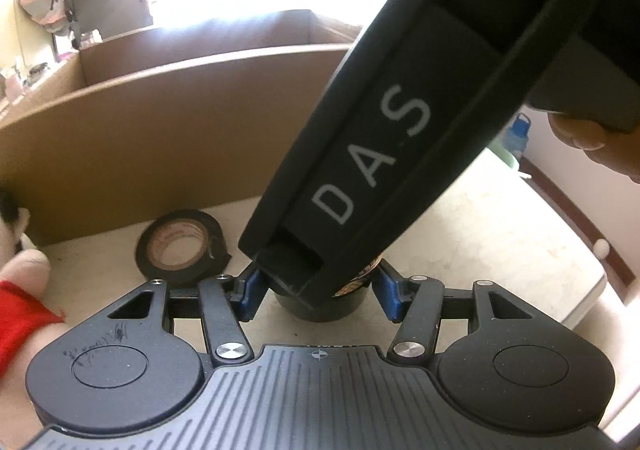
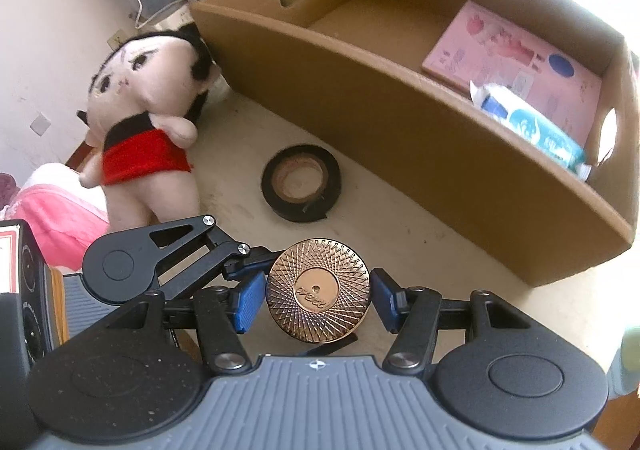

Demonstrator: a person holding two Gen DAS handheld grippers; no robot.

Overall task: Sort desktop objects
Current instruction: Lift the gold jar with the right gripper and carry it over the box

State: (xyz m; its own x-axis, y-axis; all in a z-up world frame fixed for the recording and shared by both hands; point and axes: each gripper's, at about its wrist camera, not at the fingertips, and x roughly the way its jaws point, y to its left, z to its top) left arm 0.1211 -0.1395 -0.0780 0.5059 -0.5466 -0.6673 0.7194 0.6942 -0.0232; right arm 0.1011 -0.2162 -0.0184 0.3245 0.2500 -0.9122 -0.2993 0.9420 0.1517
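Observation:
A small black jar with a gold patterned lid stands on the pale table. My left gripper has its blue pads on both sides of the jar, close to it; whether they touch is hidden by the right gripper's black body, marked DAS, which reaches down from above. My right gripper straddles the gold lid with small gaps at both pads. The left gripper's arm shows at the left. A black tape roll lies beyond, near the cardboard box.
A plush doll in a red dress lies left of the tape, and its edge shows in the left wrist view. The box holds a pink book and a blue-white tube. The table edge is at the right.

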